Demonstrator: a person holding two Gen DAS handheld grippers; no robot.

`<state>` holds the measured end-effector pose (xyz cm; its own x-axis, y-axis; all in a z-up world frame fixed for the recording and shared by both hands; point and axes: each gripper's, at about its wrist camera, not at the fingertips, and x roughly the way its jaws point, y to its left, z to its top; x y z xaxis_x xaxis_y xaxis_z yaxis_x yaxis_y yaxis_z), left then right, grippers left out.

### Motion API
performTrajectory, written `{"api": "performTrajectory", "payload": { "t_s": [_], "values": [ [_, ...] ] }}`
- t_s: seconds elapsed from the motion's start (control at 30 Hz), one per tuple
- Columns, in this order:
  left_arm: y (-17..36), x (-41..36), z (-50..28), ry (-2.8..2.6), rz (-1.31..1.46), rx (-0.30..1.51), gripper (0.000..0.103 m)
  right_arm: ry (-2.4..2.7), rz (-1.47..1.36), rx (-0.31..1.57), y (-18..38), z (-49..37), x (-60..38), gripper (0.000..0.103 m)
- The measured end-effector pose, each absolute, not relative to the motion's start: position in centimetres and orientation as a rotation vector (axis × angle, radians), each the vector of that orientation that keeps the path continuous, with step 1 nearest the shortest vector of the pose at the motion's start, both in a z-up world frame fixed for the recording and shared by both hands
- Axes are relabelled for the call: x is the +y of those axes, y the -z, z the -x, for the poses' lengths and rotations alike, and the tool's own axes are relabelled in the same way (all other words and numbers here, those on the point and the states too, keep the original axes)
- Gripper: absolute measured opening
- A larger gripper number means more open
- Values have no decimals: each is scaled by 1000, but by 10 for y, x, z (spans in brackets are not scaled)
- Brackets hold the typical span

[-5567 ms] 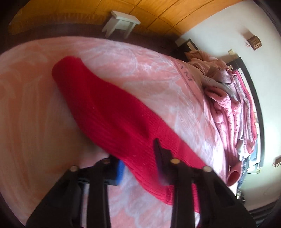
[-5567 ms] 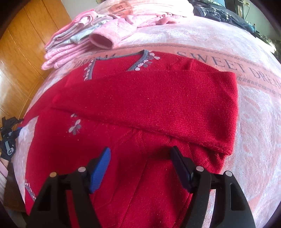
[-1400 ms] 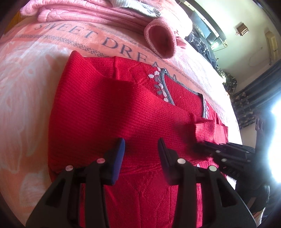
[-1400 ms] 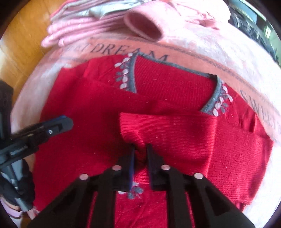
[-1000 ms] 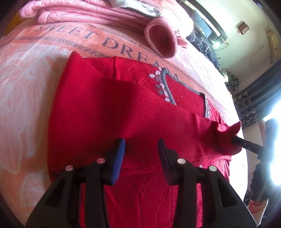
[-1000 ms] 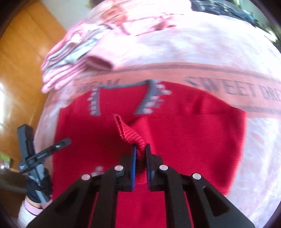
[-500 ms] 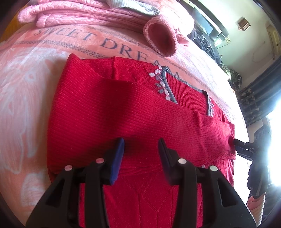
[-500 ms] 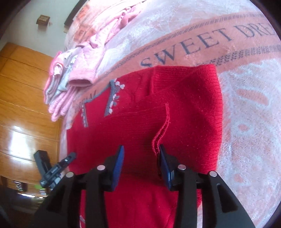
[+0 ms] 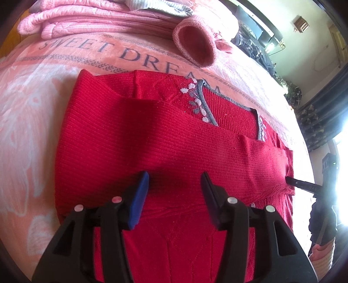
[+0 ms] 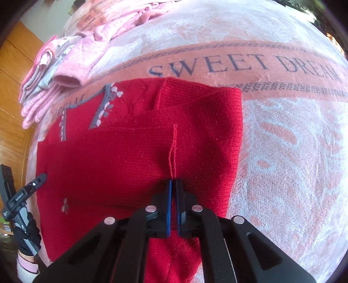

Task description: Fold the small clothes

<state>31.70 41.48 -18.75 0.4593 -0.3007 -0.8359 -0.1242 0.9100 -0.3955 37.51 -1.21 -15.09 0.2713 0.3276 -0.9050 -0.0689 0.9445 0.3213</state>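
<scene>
A red knit sweater (image 9: 174, 141) with a grey floral neckline lies flat on the pink blanket (image 9: 32, 108), both sleeves folded across its chest. My left gripper (image 9: 174, 181) hovers open over the sweater's middle with nothing between its fingers. In the right wrist view the sweater (image 10: 108, 163) fills the centre. My right gripper (image 10: 174, 182) is shut at the lower end of the top sleeve's cuff edge (image 10: 173, 150), which runs straight into its tips. The left wrist view shows that gripper's tip (image 9: 302, 185) at the puckered sleeve end.
A pile of folded pink clothes (image 9: 97, 19) and a loose pink sleeve (image 9: 193, 45) lie just beyond the collar. Dark clothing (image 9: 256, 50) sits farther back. Wooden panelling (image 10: 13, 87) stands past the bed's left edge. Bare blanket (image 10: 293, 152) spreads to the sweater's right.
My right gripper carried the sleeve cuff across the chest, let it go half a second ago, and has now shut again at the cuff's edge. The left gripper stayed open and nearly still.
</scene>
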Motion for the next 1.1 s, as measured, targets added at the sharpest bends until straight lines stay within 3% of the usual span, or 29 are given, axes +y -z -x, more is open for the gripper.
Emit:
{"api": "performTrajectory", "payload": {
  "t_s": [0.03,0.13,0.33,0.67,0.93,1.1],
  "values": [
    [185,414,-315,105,434,1107,49,-283,-258,1265,149,-370,-15,12],
    [171,411,-297,102,424,1134,52,-333,-290,1195,128,-342,-30,14],
    [149,408,-203,154,327,1162,62,-415,-223,1180,113,-244,-45,29],
    [158,423,-50,90,290,1272,66,-465,-237,1253,133,-103,-46,37],
    [177,436,6,121,430,1302,67,-494,-213,1296,139,-47,-37,38],
    [184,429,17,173,478,1303,75,-493,-199,1311,143,-34,-35,42]
  ]
}}
